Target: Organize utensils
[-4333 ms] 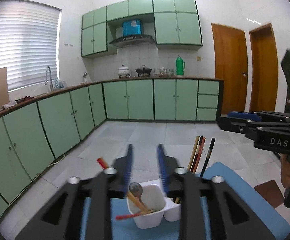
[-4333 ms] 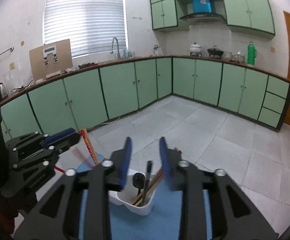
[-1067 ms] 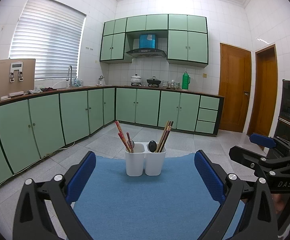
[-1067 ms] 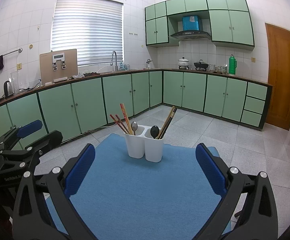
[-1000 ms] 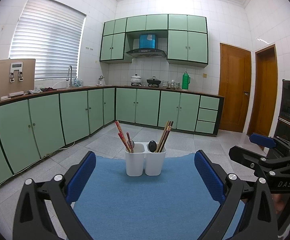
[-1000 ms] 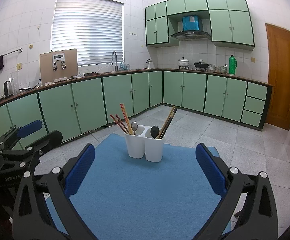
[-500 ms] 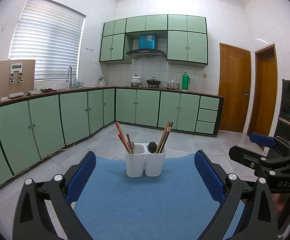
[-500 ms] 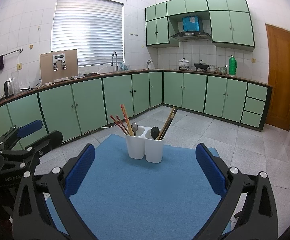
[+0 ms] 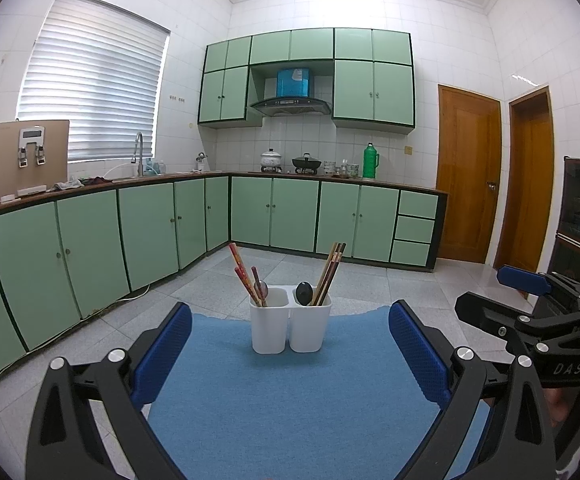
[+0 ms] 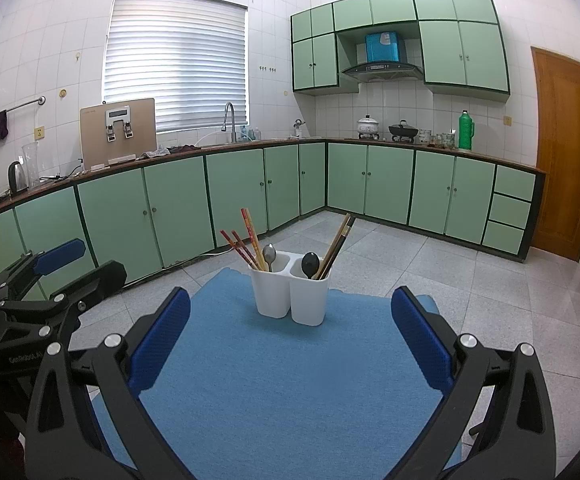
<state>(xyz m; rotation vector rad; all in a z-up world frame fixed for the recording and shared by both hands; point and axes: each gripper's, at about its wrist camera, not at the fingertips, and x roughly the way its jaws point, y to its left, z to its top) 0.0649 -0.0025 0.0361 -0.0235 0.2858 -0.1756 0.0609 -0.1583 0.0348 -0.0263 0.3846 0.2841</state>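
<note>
From the left wrist camera, the left gripper (image 9: 290,354) hangs low over a blue mat (image 9: 286,392), its blue-padded fingers (image 9: 164,352) spread wide apart with nothing between them. Ahead, near the mat's far edge, stands a white two-compartment utensil holder (image 9: 290,320). Its left compartment holds red chopsticks (image 9: 242,274) and a metal spoon (image 9: 263,288); the right one holds a black spoon (image 9: 303,292) and dark wooden chopsticks (image 9: 330,272) leaning to the right. At the right edge the right gripper (image 9: 530,312) shows from the side, well apart from the holder, a hand (image 9: 574,398) partly visible beneath it. Green kitchen cabinets (image 9: 274,212) line the far walls.

From the right wrist camera, the right gripper (image 10: 290,354) is likewise released, jaws wide and empty above the blue mat (image 10: 282,380). The utensil holder (image 10: 290,290) sits upright toward the far side of the mat, centred between the fingers but well ahead of them. The red chopsticks (image 10: 246,240) and metal spoon (image 10: 269,256) occupy the left compartment, the black spoon (image 10: 310,264) and dark wooden chopsticks (image 10: 338,240) the right. The left gripper (image 10: 46,276) appears at the left edge, beside the mat.
</note>
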